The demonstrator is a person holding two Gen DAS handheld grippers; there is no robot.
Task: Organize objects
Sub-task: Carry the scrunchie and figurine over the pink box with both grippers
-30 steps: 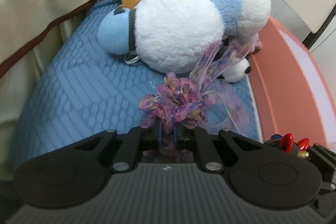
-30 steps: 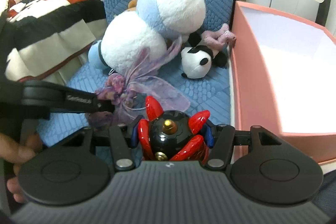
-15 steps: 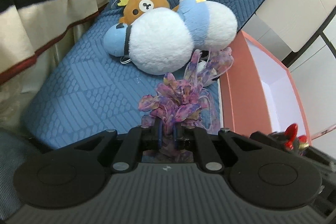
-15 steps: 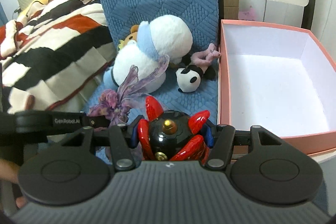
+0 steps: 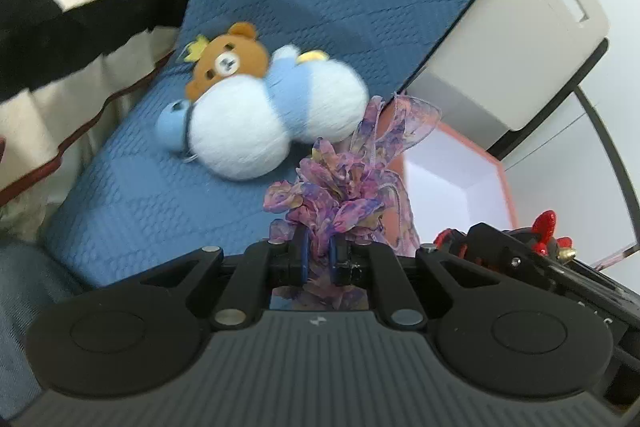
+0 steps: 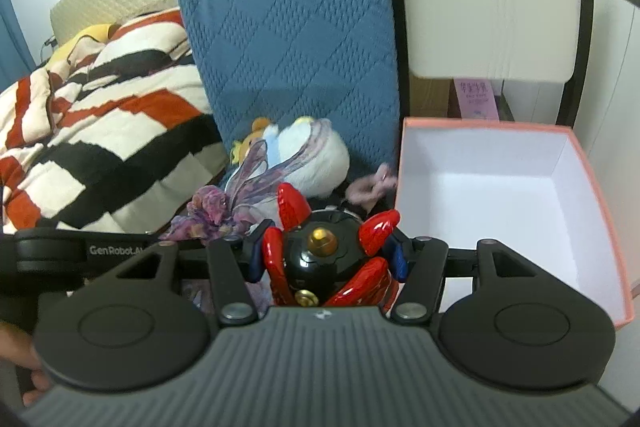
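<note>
Both hand-held grippers had lifted off the blue cushion [image 5: 168, 211]: left [image 5: 318, 259] pinching the purple ribbon bow [image 5: 340, 195], right [image 6: 326, 259] clamping the red-and-black toy [image 6: 320, 251], pink box [image 6: 600, 211] probably next.

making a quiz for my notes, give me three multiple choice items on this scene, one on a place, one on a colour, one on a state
1. Where is the pink box relative to the blue seat?
A. to its right
B. on top of it
C. to its left

2. What colour is the box inside?
A. black
B. white
C. green

3. What is the right gripper doing?
A. hanging open and empty
B. shut on the plush
C. shut on the red and black toy

Answers:
1 A, the box stands right of the seat in the right wrist view.
2 B, its inner walls and floor are white.
3 C, the pads press the toy's sides.
</note>
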